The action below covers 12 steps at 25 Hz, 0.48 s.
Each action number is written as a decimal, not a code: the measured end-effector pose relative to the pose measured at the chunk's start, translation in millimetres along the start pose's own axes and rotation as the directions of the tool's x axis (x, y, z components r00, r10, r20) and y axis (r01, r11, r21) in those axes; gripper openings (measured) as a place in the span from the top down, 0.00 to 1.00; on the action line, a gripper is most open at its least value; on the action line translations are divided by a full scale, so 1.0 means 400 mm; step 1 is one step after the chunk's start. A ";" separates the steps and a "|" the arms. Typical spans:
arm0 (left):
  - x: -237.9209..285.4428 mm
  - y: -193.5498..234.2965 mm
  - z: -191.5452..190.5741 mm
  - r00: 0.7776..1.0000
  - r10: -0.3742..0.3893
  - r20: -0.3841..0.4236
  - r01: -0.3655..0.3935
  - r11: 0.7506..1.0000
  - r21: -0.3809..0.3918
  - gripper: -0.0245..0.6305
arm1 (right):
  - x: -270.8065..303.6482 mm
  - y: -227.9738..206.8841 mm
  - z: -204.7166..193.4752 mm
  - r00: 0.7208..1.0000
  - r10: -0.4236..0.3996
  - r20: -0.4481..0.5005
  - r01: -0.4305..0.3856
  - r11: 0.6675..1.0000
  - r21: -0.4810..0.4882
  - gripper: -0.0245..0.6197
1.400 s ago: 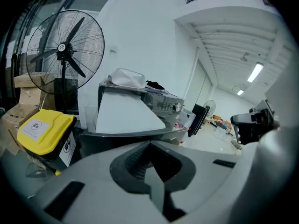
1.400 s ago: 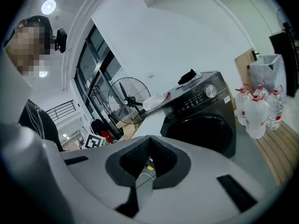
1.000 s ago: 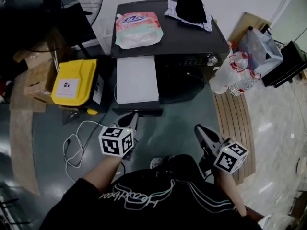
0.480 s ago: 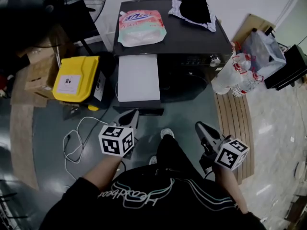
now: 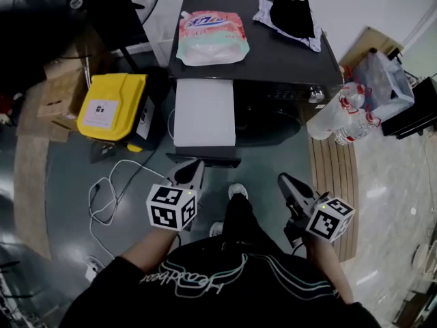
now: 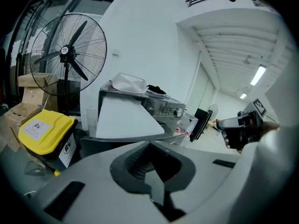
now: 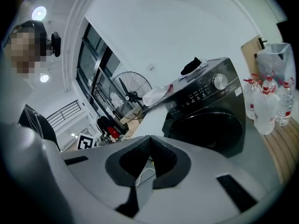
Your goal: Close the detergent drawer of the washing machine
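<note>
1. The detergent drawer is standing pulled far out of the washing machine, and its long axis is pointing straight toward the person.
2. The left gripper is hovering just before the drawer's dark front panel, in line with that axis, with jaws together and holding nothing.
3. The right gripper, also closed and empty, is lying farther off, before the round door.
4. The left one is looking better placed for a straight push forward.
</note>
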<state>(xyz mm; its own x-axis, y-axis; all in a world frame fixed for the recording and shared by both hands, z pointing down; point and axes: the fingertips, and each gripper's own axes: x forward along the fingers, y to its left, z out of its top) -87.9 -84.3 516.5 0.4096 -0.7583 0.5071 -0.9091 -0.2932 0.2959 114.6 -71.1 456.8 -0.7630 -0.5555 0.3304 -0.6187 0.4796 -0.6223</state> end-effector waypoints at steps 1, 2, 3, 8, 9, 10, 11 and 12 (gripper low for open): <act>0.001 0.001 0.004 1.000 0.003 0.007 -0.003 1.000 -0.002 0.93 | 0.007 -0.001 0.002 1.000 0.002 -0.004 -0.002 1.000 -0.002 0.92; 0.003 0.003 0.007 1.000 0.006 0.014 -0.006 1.000 -0.001 0.93 | 0.014 -0.002 0.004 1.000 0.005 -0.007 -0.005 1.000 -0.005 0.92; 0.004 0.004 0.010 1.000 0.009 0.019 -0.009 1.000 0.000 0.93 | 0.020 -0.003 0.004 1.000 0.008 -0.010 -0.008 1.000 -0.007 0.92; 0.015 0.014 0.013 1.000 0.019 0.022 -0.019 1.000 -0.015 0.93 | 0.043 -0.011 0.009 0.999 0.021 -0.026 -0.021 1.000 -0.009 0.92; 0.019 0.018 0.017 0.999 0.025 0.022 -0.025 0.999 -0.022 0.93 | 0.046 -0.012 0.014 0.999 0.023 -0.027 -0.023 1.000 -0.009 0.92; 0.024 0.023 0.021 0.999 0.032 0.021 -0.031 0.999 -0.030 0.93 | 0.050 -0.014 0.019 0.999 0.025 -0.029 -0.025 1.000 -0.010 0.92; 0.029 0.027 0.026 0.999 0.036 0.021 -0.035 0.999 -0.037 0.93 | 0.052 -0.017 0.026 0.999 0.026 -0.031 -0.027 1.000 -0.011 0.92; 0.034 0.030 0.030 0.999 0.039 0.020 -0.038 0.998 -0.041 0.93 | 0.055 -0.021 0.033 0.999 0.027 -0.033 -0.028 1.000 -0.013 0.92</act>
<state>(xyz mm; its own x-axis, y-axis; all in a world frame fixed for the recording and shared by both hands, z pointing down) -94.2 -105.2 517.2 0.3720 -0.7810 0.5017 -0.9203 -0.2396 0.3094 105.4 -96.2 460.0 -0.7854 -0.5195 0.3365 -0.5996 0.5038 -0.6218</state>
